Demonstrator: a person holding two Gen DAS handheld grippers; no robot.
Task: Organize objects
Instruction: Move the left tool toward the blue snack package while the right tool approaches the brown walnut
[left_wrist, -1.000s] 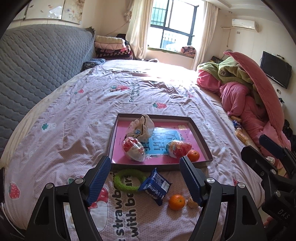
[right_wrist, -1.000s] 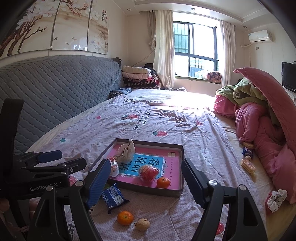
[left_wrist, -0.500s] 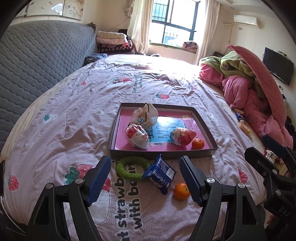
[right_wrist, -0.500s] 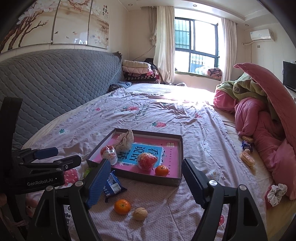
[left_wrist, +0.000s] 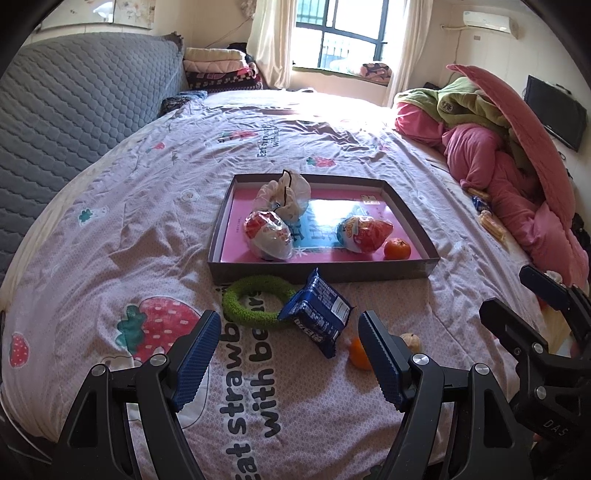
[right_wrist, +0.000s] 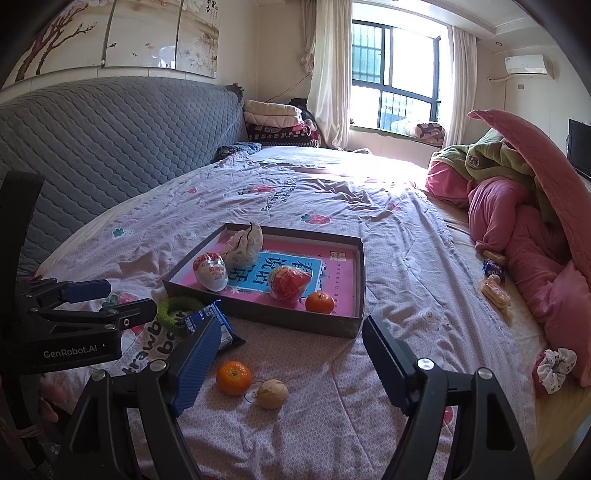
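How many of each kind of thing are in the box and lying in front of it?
Oranges: 2
Egg-shaped packets: 2
Crumpled pale bag: 1
Green ring: 1
Blue snack pack: 1
Walnut: 1
Total: 8

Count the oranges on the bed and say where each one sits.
2. One orange sits in the tray's near right corner; the other orange lies on the bedspread before the tray, beside a walnut. More may be hidden.

Each claw (left_wrist: 288, 354) is built of black angular arms tipped with ribbed blue pads (left_wrist: 194, 363) and fastened by silver screws; "GenRobot.AI" is printed in white on the left claw (right_wrist: 88, 299).
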